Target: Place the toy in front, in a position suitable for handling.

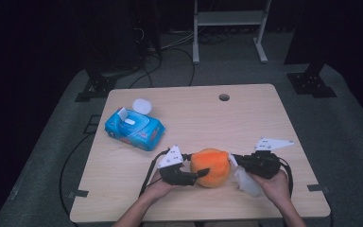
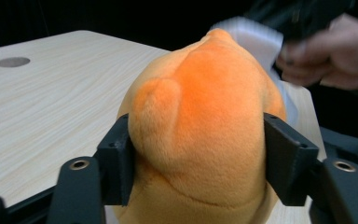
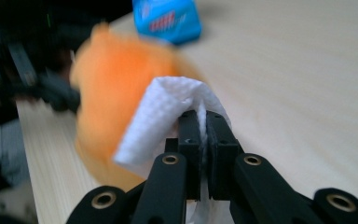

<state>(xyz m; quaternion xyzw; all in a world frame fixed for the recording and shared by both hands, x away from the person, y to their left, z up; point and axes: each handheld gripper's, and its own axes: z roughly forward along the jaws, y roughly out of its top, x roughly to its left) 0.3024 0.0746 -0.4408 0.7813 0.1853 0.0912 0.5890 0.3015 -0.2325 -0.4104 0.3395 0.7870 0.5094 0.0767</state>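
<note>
Orange plush toy (image 1: pixel 211 167) sits clamped in your left gripper (image 1: pixel 199 173). Your right gripper (image 3: pixel 202 122), at its 3 o'clock, pinches a white wipe (image 3: pixel 161 114) against it. Wiping looks underway, unfinished.

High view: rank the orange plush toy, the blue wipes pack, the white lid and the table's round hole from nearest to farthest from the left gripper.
From the left gripper:
1. Orange plush toy, held in its jaws, front centre.
2. Blue wipes pack, back left.
3. White lid, just behind the pack.
4. Round hole, at the far edge.
</note>
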